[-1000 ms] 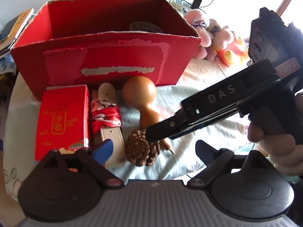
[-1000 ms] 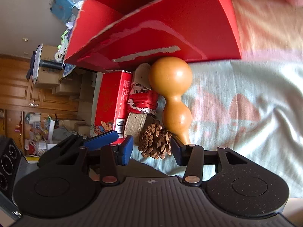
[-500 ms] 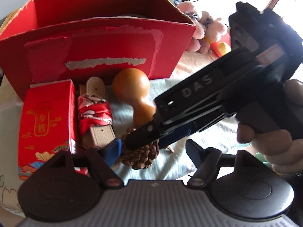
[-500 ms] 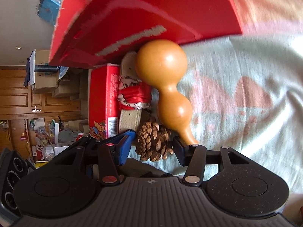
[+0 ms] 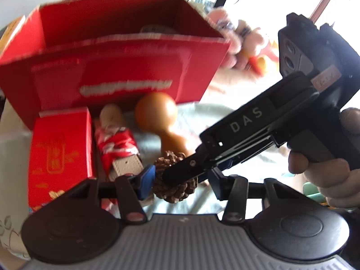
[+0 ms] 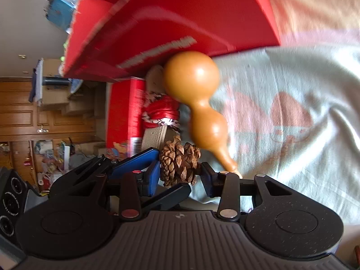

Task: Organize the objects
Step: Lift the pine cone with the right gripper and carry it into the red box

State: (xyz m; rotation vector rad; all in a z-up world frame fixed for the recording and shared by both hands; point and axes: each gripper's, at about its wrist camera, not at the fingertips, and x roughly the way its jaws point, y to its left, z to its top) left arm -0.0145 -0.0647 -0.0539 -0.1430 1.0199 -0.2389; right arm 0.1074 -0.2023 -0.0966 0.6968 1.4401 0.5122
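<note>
A brown pine cone (image 5: 174,190) (image 6: 180,165) lies on the cloth in front of a tan gourd (image 5: 160,118) (image 6: 198,99). My right gripper (image 6: 180,177) has its jaws closed against both sides of the pine cone. In the left wrist view the right gripper (image 5: 177,173) comes in from the right over the cone. My left gripper (image 5: 180,180) has its jaws open and stands around the same cone. A big open red box (image 5: 117,51) (image 6: 180,18) stands behind.
A small red carton (image 5: 60,153) (image 6: 122,114) and a beige strap wrapped in red cloth (image 5: 119,144) (image 6: 162,114) lie left of the gourd. Plush toys (image 5: 243,42) sit at the back right. The cloth (image 6: 292,112) covers the surface on the right.
My right gripper has moved in onto the pine cone and its jaws have closed on it. My left gripper's jaws have narrowed around the cone. Both views are blurred by motion.
</note>
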